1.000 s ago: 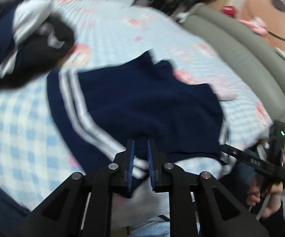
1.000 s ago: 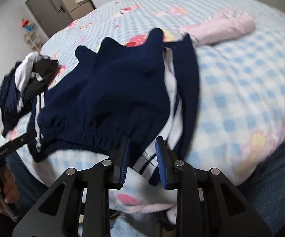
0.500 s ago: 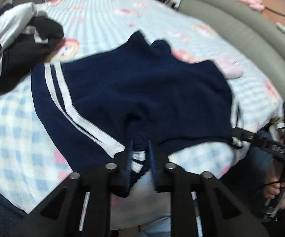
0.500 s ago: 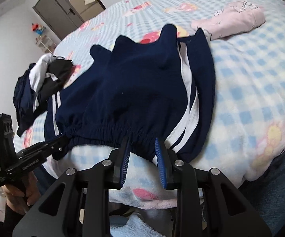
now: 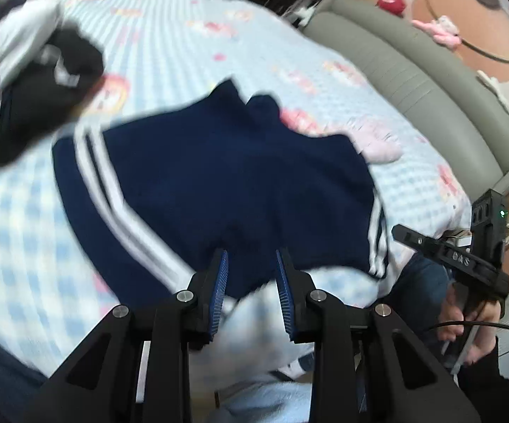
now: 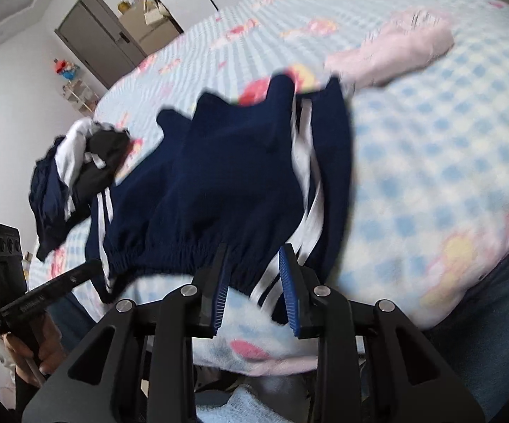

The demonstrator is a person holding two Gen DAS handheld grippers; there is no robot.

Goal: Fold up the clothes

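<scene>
Navy shorts (image 5: 233,190) lie spread on the bed (image 5: 169,46). Both the left claw (image 5: 250,294) and right claw (image 6: 254,283) are released at the shorts' waistband edge.

Both wrist views are evenly lit by soft indoor light, without strong shadows or glare. Motion blur smears the checked bed cover (image 6: 430,148). The fisheye bends the edges, and the corners are black.

1 navy shorts (image 5: 240,183), 1 pink garment (image 6: 395,53), 1 clothes pile (image 5: 25,84).
</scene>
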